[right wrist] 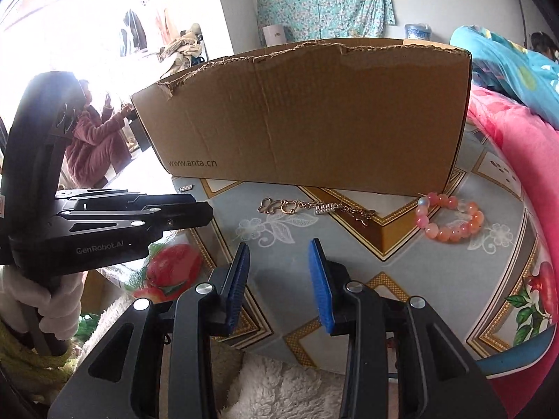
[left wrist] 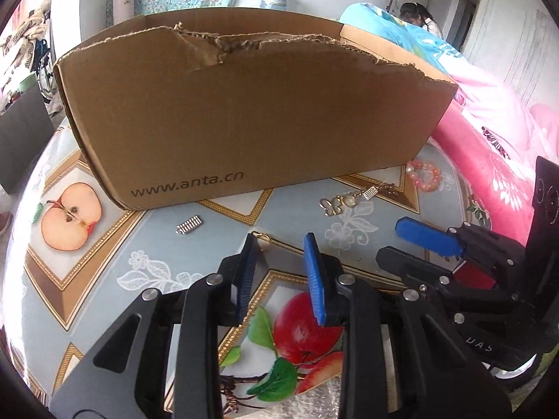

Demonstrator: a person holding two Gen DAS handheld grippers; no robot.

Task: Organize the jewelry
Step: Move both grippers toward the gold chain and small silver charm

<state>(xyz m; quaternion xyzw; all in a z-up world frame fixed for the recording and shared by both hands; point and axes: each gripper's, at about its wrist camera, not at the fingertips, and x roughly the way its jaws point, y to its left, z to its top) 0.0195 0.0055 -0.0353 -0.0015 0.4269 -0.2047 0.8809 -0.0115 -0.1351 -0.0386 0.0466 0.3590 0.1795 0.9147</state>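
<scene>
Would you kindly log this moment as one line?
left gripper: open, empty | right gripper: open, empty | bead bracelet, chain: on table | box: behind

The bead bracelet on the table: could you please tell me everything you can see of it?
The bead bracelet is a closed loop of round, glossy pink, orange and pale beads, like glass or stone. It lies flat on the patterned tablecloth, just in front of the cardboard box at its right corner. No hand-held gripper touches it.

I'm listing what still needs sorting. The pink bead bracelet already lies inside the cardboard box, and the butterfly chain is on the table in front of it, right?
Not quite. The bracelet is not in the box; it lies on the table in front of the box's right end, as the right wrist view shows. The chain does lie on the table in front of the box.
</scene>
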